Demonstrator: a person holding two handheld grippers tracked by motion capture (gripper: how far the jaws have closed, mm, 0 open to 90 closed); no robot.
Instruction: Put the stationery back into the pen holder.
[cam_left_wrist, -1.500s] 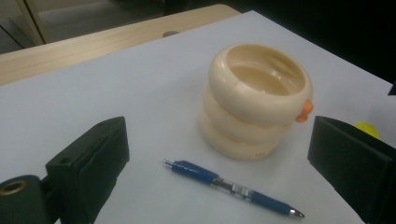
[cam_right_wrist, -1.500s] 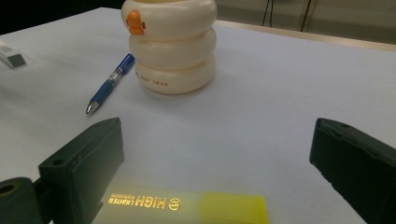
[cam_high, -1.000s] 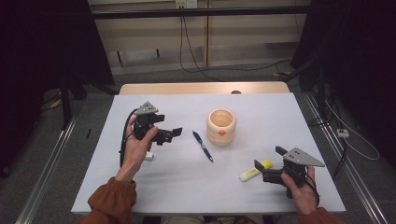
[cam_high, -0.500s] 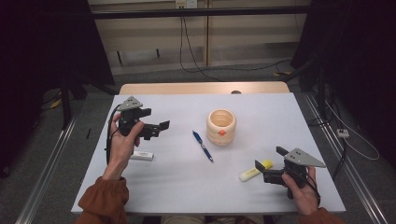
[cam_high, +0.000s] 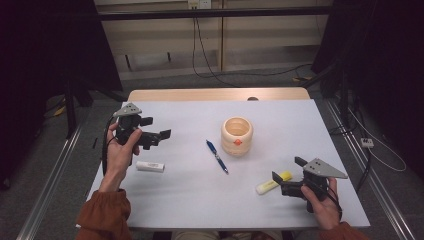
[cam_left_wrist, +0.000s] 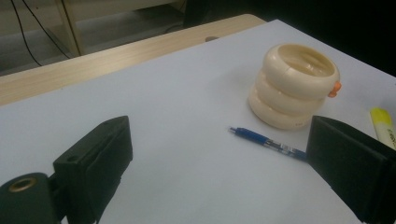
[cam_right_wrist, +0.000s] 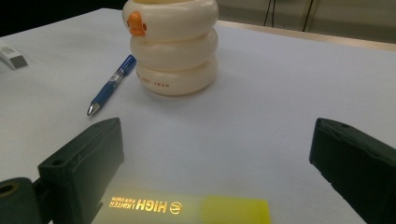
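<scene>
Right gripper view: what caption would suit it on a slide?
Open tongs poised over a yellow highlighter, with a blue pen and cream ringed pot beyond.

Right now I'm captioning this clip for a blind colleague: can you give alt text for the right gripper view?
A yellow highlighter lies on the white table between the right gripper's two open black jaws. Beyond it stands a cream ringed holder with an orange duck emblem, and a blue pen lies to its left.

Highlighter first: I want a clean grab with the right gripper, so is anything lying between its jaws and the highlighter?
Nothing visible does. The right gripper is open, and the highlighter already lies on the table between its two jaws. The pen and the holder sit farther off, beyond it.
</scene>
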